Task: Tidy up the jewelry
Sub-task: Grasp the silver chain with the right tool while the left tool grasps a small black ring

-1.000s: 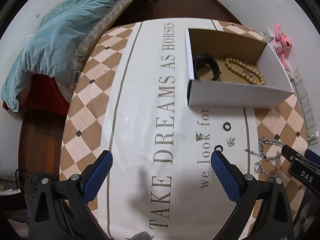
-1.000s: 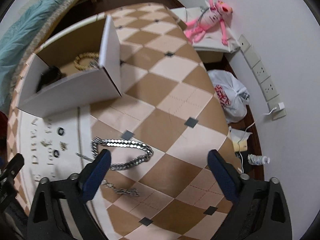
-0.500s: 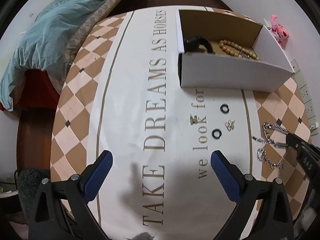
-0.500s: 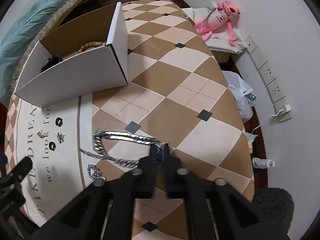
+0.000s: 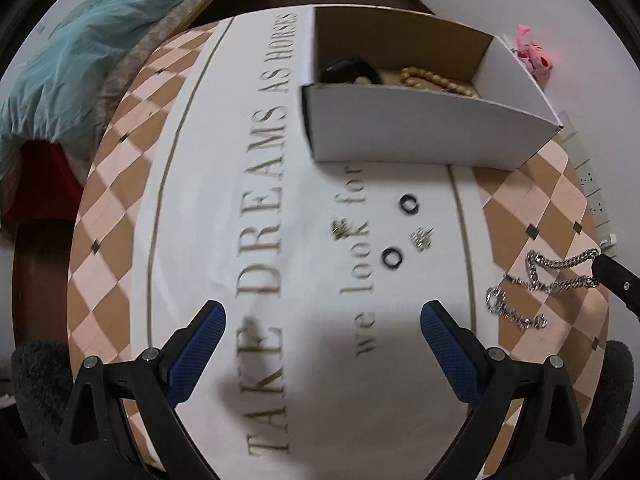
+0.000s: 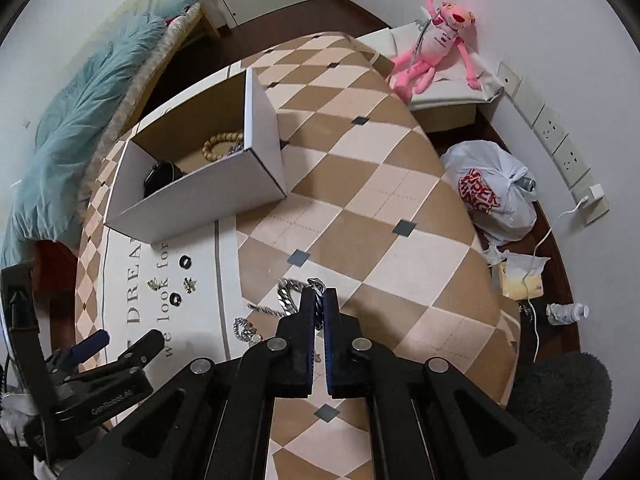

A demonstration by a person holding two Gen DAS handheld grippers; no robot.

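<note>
Right claw pinches the silver chain; left claw waits spread.

Left wrist view: the left claw hangs spread and empty over the worktop; rings and small charms lie loose near the box.
Right wrist view: the right claw, pressed together, pinches the chain near its right end. The trailing length could snag the smaller bracelet just beside it, or slip free.

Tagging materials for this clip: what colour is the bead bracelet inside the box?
Light tan, wood-like beads. It shows best in the right wrist view, lying in the white cardboard box.
</note>
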